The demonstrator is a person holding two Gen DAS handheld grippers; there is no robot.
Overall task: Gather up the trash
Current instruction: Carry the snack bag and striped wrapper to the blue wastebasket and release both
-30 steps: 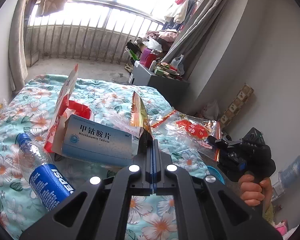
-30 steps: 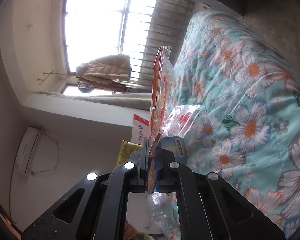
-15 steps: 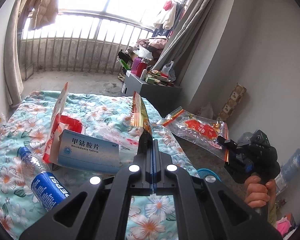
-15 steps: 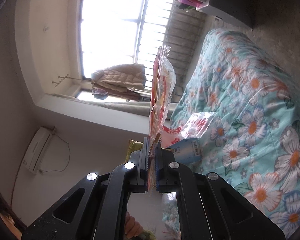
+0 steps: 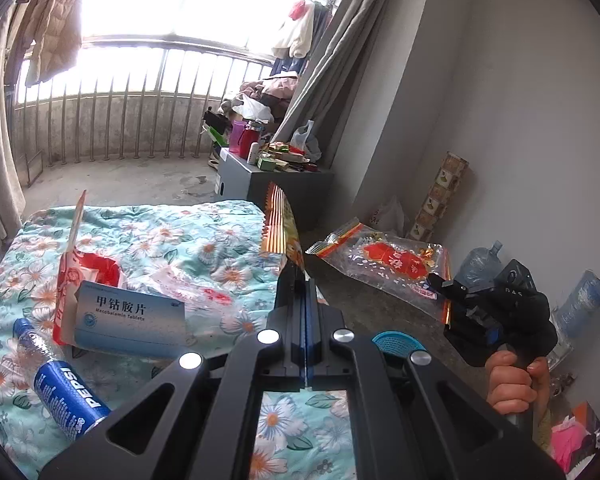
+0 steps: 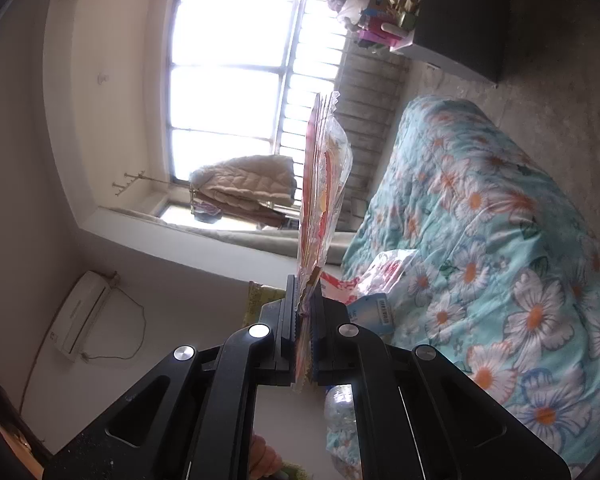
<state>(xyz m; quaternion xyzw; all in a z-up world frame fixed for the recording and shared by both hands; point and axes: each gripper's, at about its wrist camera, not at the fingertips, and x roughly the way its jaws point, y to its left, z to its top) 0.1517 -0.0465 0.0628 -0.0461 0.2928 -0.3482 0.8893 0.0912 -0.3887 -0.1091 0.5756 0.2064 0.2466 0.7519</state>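
Observation:
My left gripper (image 5: 298,276) is shut on a gold striped foil wrapper (image 5: 280,220) that stands edge-on above the floral bed. My right gripper (image 5: 440,282) shows in the left wrist view, held by a hand to the right of the bed, shut on a clear plastic bag with red print (image 5: 384,260). In the right wrist view the same gripper (image 6: 305,286) pinches that bag (image 6: 320,192), which sticks up edge-on. On the bed lie a Pepsi bottle (image 5: 60,388), a blue-white tablet box (image 5: 130,320), a red-white carton (image 5: 74,256) and a clear wrapper (image 5: 196,284).
The floral quilt (image 5: 204,240) covers the bed. A teal basket rim (image 5: 398,342) sits just beyond the bed's right edge on the concrete floor. A grey cabinet (image 5: 276,188) with clutter stands behind the bed. Large water bottles (image 5: 580,304) stand by the right wall.
Both grippers have risen and pulled back from the bed, each still holding its piece. The right gripper with the clear bag has moved off the bed to its right.

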